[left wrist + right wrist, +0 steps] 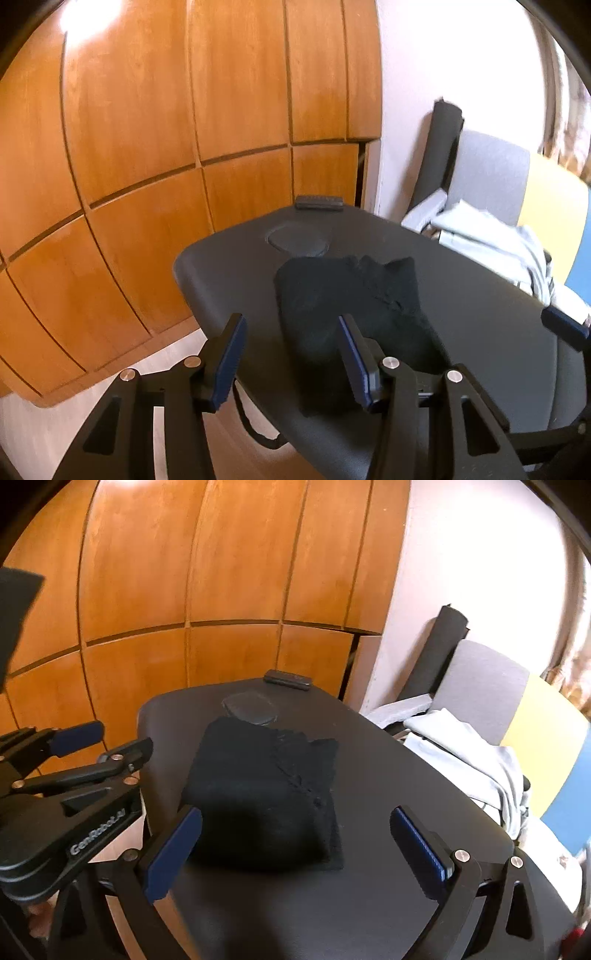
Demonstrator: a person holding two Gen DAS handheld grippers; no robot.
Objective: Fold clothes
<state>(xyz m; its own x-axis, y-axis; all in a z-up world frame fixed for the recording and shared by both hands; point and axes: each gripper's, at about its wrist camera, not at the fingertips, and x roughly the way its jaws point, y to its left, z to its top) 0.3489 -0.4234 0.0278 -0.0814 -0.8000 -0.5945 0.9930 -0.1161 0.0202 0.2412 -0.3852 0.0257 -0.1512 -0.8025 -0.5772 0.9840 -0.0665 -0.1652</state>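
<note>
From where I sit, this garment looks done: the dark garment (264, 794) lies on the black table (388, 775) as a compact, roughly square bundle, and neither tool is touching it. It sits about mid-table, a little toward the left edge, with its far edge just short of the round recess (250, 709) in the tabletop, and a small dark remote-like bar (288, 679) lies beyond that at the table's far end. The cloth is near black, soft and thick-looking, with layers stacked; the left side falls in a clean straight edge, while the far right corner shows a ragged, stepped line of folds and a ridge running diagonally toward the near side, so I judge the fold serviceable rather than crisp. My left gripper (291, 354) hangs over the near left part of the table with its jaws parted and nothing between the pads; the bundle shows beyond its right finger. My right gripper (299, 853) is spread wide and empty too, hovering on the near side of the bundle. What seems left is the pale grey clothing (472, 749) heaped on the chair (487, 679) off the table's right side, which still looks loose and unfolded, so I reckon that comes next.
</note>
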